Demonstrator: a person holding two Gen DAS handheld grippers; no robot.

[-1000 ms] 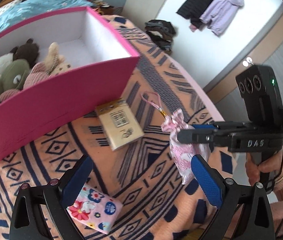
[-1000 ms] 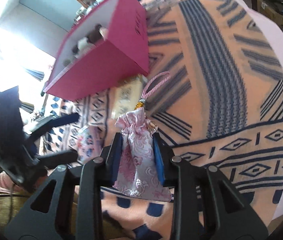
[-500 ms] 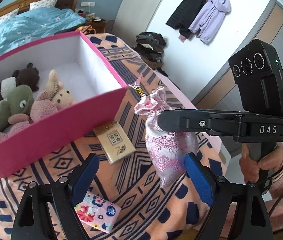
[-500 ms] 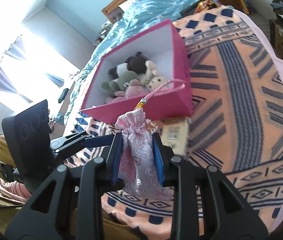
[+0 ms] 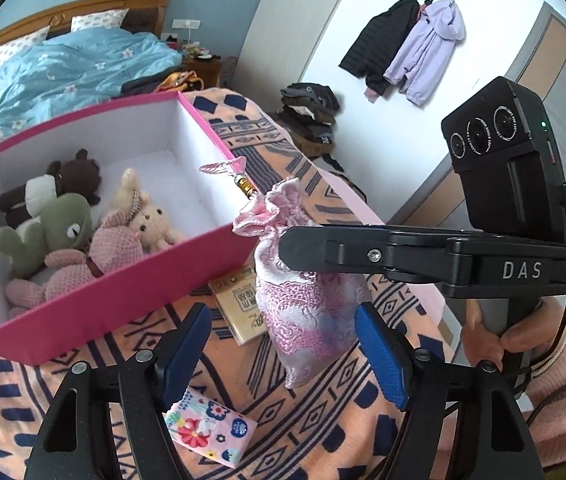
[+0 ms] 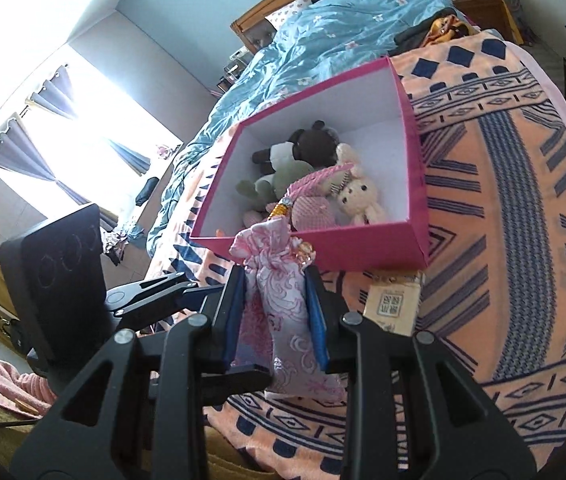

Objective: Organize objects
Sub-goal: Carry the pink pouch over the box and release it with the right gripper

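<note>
A: Lifted since a second ago, the pink pouch (image 5: 307,300) no longer lies on the patterned blanket (image 5: 323,420); it hangs in the air just beside the near wall of the pink box (image 5: 131,284).

B: From the left wrist view?

A: Yes. Right tongs (image 5: 283,248) come in from the side and grip the pouch below its gathered neck, and its tassel cord (image 5: 223,170) reaches over the box's corner. Left tongs (image 5: 283,344) stand wide open, holding nothing, with the pouch's lower end between their blue pads (image 5: 381,360). Inside the box lie a green frog toy (image 5: 51,224), a brown bear (image 5: 71,180) and a cream bunny (image 5: 147,212). A tan booklet (image 5: 239,308) lies against the box's near wall, and a floral packet (image 5: 211,428) sits nearer than that.

B: And the right wrist view?

A: Right tongs (image 6: 275,320) are clamped on the pouch (image 6: 279,312), whose ruffled top overlaps the box (image 6: 411,184) front. The booklet (image 6: 393,308) rests below the box's near corner.
</note>
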